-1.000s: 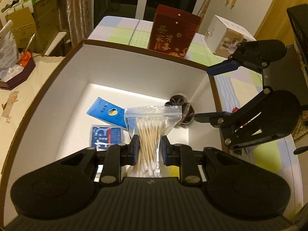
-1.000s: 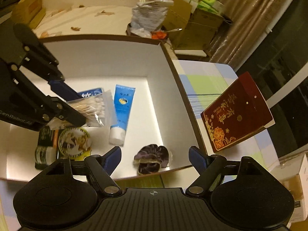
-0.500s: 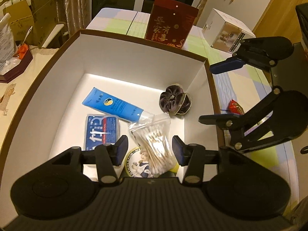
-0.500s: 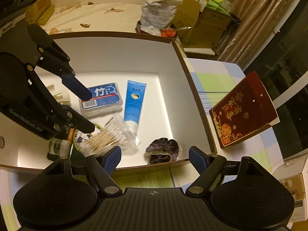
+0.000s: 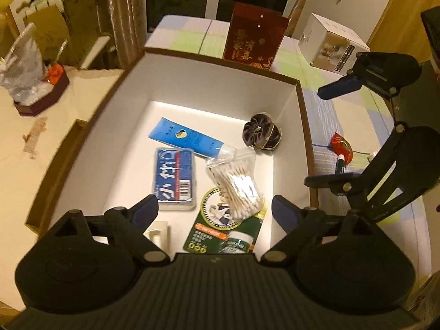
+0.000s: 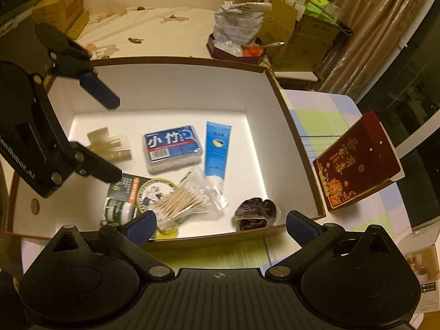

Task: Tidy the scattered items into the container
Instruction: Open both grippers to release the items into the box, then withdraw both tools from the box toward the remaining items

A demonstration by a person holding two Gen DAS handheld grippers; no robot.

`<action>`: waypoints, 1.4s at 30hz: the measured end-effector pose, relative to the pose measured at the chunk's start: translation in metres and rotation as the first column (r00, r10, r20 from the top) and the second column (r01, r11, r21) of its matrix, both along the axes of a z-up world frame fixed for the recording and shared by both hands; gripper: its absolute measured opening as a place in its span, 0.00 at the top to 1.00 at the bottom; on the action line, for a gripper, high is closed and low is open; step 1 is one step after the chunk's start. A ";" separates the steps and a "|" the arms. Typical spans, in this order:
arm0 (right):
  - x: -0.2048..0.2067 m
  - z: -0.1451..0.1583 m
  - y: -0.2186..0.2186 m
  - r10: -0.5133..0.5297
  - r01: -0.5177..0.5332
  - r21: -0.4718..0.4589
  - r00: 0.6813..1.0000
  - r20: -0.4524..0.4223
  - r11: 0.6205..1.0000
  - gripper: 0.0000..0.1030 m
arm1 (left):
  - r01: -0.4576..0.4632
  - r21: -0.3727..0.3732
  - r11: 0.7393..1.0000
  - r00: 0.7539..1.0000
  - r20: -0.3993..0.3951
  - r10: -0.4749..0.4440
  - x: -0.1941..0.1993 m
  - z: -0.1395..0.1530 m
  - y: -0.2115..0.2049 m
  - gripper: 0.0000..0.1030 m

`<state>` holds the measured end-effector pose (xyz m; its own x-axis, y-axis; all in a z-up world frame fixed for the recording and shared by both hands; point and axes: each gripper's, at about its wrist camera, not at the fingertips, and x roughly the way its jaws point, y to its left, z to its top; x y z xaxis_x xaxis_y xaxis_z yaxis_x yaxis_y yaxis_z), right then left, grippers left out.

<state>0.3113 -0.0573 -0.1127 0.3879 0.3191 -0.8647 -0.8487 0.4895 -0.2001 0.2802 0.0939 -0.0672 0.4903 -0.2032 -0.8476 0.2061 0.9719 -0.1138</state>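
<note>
Both my jaws released, empty, over box [image 5: 298, 88]. Cotton swab bag [image 5: 236, 184] inside; red packet [image 5: 341, 148] outside box, on table [image 5: 354, 115], left.

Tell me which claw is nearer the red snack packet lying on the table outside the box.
Right. The right claw hangs open beside the red snack packet, outside the box. The left claw is open over the box's inside, across the wall from it.
</note>
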 end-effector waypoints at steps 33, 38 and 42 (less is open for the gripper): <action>-0.142 0.070 -0.009 -0.027 0.022 0.145 0.999 0.035 0.989 0.00 | -0.013 0.036 0.999 0.995 0.102 0.009 -0.133 0.085 -0.001 0.06; -0.164 0.077 -0.009 -0.057 0.050 0.179 0.998 0.037 0.983 0.00 | -0.024 0.037 0.999 0.993 0.114 0.020 -0.155 0.092 -0.001 0.04; -0.184 0.079 -0.009 -0.049 0.041 0.190 0.998 0.038 0.981 0.00 | -0.031 0.036 0.999 0.992 0.121 0.026 -0.171 0.096 -0.001 0.04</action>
<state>0.1275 -0.0667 -0.0333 0.4405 0.4570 -0.7728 -0.8178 0.5593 -0.1354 0.1088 0.0930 0.0288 0.5943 -0.1564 -0.7889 0.1884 0.9807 -0.0525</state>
